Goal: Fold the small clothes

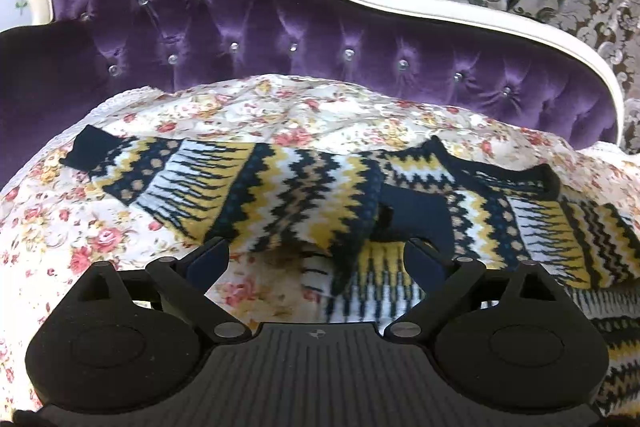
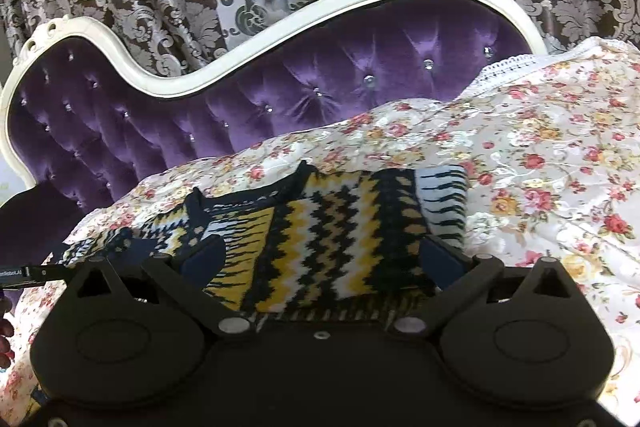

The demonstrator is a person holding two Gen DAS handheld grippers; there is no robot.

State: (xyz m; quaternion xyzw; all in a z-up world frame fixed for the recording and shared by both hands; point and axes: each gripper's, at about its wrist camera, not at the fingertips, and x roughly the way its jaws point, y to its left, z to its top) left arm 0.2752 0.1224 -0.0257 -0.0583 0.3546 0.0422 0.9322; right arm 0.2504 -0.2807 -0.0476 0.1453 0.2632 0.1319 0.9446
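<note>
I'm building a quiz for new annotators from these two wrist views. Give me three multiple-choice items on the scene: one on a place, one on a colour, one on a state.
1. Where does the zigzag-patterned knit sweater lie?
A. on the floral bedspread
B. on a wooden floor
C. in a basket

2. What colour is the tufted velvet headboard?
A. green
B. purple
C. red

3. How does the left gripper stand?
A. shut on the sweater
B. shut on nothing
C. open

Key: 1 A, the sweater is spread across the flowered cover; 2 B, the buttoned padding is violet inside a white frame; 3 C, its two fingers stand wide apart, pressing on nothing.
</note>
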